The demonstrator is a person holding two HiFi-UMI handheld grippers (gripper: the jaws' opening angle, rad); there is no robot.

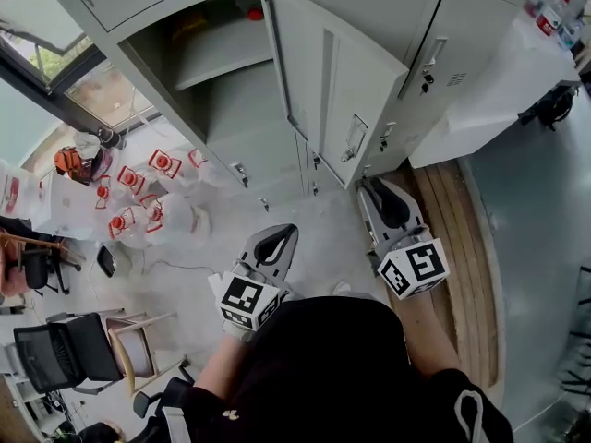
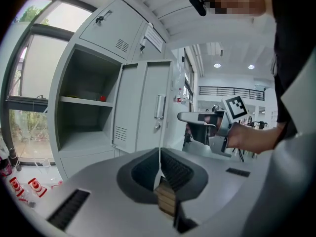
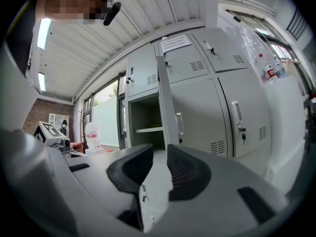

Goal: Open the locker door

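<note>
Already the grey metal locker door stands wide, so left tongs sit together, right tongs apart, empty.

Clutter at both sides
Red-labelled clear jugs on the floor near the window; bottles at the white counter's corner

Pale grey sheet-metal locker door, tall and narrow, swung well out from the cabinet front, hinged along the right side of its compartment. A vertical handle sits near the free edge with a keyed lock just below it, and vent louvres sit low on the panel. The compartment stands exposed, with one shelf across it.
</note>
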